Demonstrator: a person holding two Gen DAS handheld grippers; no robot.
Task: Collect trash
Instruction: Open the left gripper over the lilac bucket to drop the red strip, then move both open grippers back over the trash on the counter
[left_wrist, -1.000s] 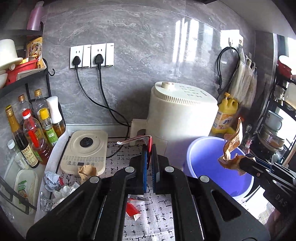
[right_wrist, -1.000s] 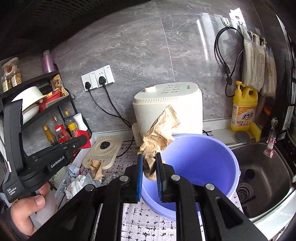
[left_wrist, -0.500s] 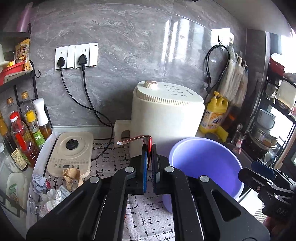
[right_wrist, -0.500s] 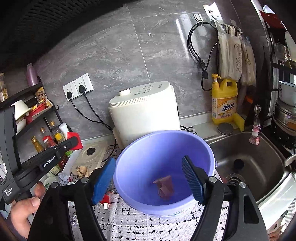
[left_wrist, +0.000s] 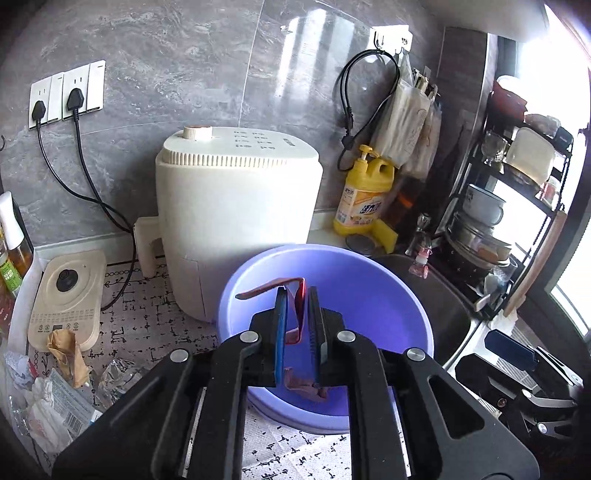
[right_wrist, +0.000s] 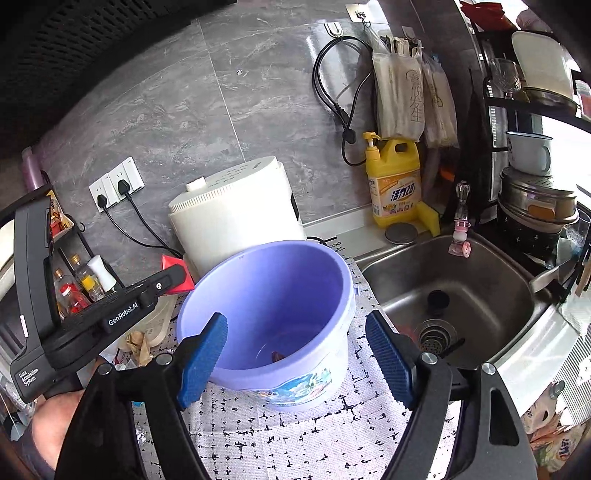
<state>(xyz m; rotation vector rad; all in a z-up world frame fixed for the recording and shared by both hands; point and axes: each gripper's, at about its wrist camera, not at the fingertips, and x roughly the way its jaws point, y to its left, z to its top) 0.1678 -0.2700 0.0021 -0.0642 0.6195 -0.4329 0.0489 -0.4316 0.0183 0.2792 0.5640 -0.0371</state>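
Over the mouth of the purple bucket (left_wrist: 236, 280), held the left gripper (left_wrist: 297, 291) tilted downward with its jaws opening and only narrowly parted, a red wrapper (left_wrist: 301, 306) hanging between the pads and apparently not pinched. Kept it there, by the look of it, so the wrapper would fall inside and not onto the counter. Kept the right gripper (right_wrist: 295, 319) just short of the bucket's near wall, jaws opening and already wide, gripping nothing, only framing the bucket. Saw a brown scrap (right_wrist: 277, 356) lying at the bottom of the bucket. Left more litter on the counter to the left: a crumpled brown paper (left_wrist: 64, 347) and a heap of clear and white wrappers (left_wrist: 55, 387), well apart from the bucket. Stood the bucket on a white patterned mat (right_wrist: 295, 435), between a cream appliance (left_wrist: 236, 206) at the grey stone wall and a steel sink (right_wrist: 461, 280). Noted a yellow detergent bottle (right_wrist: 393, 181) behind the sink.
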